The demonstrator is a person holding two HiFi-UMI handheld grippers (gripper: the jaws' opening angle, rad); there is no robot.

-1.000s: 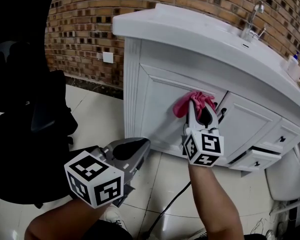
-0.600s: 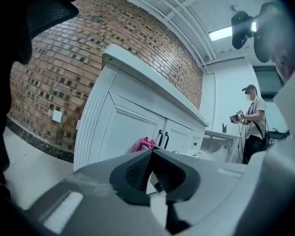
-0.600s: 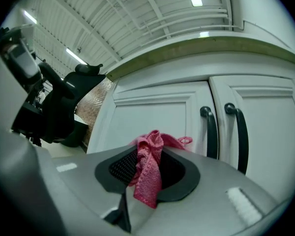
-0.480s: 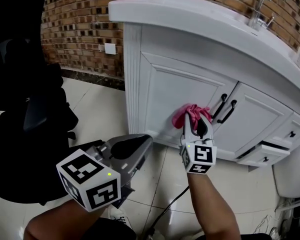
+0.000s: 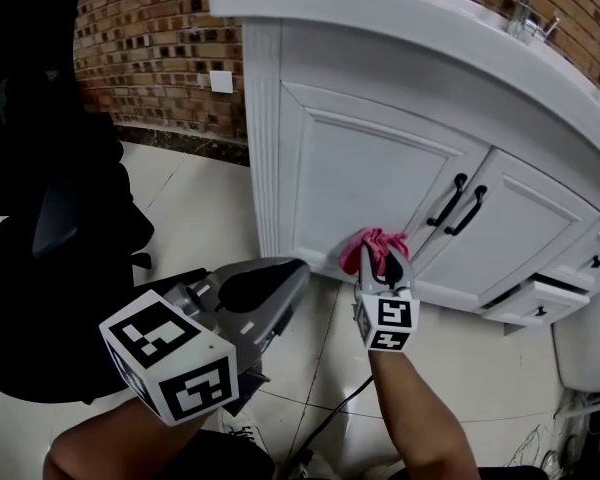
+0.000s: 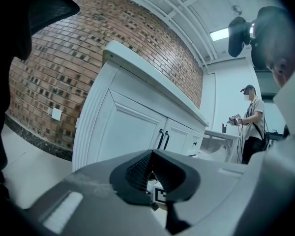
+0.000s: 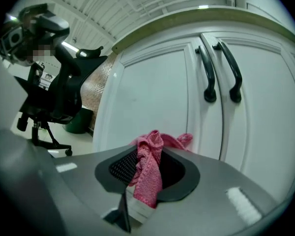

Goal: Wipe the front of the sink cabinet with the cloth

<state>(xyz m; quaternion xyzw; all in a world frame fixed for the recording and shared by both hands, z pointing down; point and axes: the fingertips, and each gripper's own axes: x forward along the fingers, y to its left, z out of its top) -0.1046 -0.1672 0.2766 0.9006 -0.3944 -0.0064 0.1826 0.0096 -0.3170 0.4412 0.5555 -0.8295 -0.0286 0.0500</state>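
Observation:
The white sink cabinet fills the upper head view, with two panelled doors and black handles. My right gripper is shut on a pink cloth and presses it against the bottom edge of the left door. In the right gripper view the pink cloth hangs bunched between the jaws, with the cabinet door and handles just ahead. My left gripper hovers low over the floor, away from the cabinet, its jaws shut with nothing between them; the left gripper view shows the cabinet ahead.
A black office chair stands at the left on the tiled floor. A brick wall runs behind. Small drawers at the cabinet's right stand slightly open. A cable lies on the floor. A person stands in the distance.
My right gripper has slid the pink cloth down the left door from near the handles to its bottom edge. The left gripper has barely moved.

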